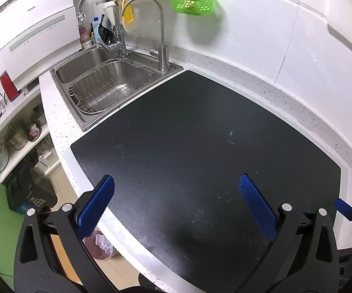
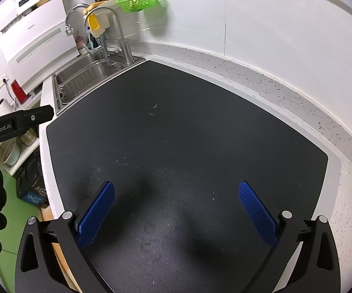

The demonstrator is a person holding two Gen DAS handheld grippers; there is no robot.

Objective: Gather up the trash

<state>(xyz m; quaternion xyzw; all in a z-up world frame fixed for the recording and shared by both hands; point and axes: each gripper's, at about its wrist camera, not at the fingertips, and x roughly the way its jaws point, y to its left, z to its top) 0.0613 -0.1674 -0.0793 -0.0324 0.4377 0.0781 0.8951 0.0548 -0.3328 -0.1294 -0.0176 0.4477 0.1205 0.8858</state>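
Both grippers hang over the black mat point(image 1: 200, 134), each spread wide with nothing between its blue pads: the left gripper point(image 1: 176, 202) near the counter's front edge, the right gripper point(image 2: 176, 207) further in. What trash I can see is slight: two pale little scraps point(image 2: 153, 109) lying on the mat toward its far side, one curled, one a short sliver (too small to tell what they are), well apart from either tool. Below the counter edge sits a reddish bin point(image 1: 101, 246) holding white bits. The steel sink point(image 1: 107, 83) lies beyond the mat.
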